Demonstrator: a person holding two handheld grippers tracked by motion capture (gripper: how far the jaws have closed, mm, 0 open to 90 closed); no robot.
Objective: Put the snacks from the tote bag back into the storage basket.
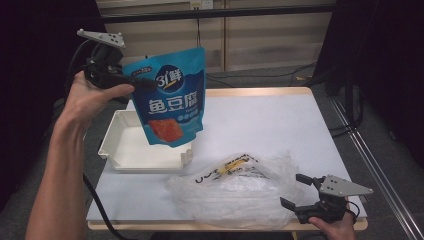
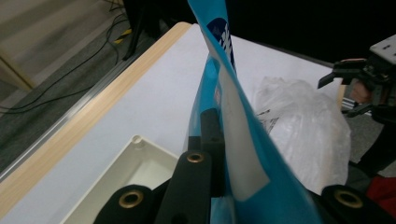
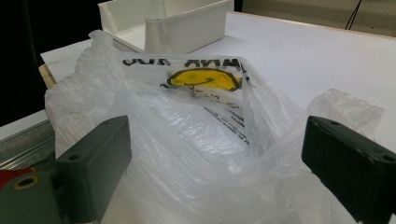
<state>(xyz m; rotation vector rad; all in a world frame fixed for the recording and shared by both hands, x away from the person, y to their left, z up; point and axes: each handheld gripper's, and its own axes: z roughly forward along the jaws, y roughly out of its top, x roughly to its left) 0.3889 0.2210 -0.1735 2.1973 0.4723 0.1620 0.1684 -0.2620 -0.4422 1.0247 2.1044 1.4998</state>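
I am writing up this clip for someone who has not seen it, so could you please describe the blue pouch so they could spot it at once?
Start at the white table and find the shallow white tray near its left edge. Above that tray hangs the blue pouch, gripped at its upper left edge by the left gripper. It is the sole coloured item, with white lettering and an orange-red picture, unlike the crumpled clear plastic bag lying nearby.
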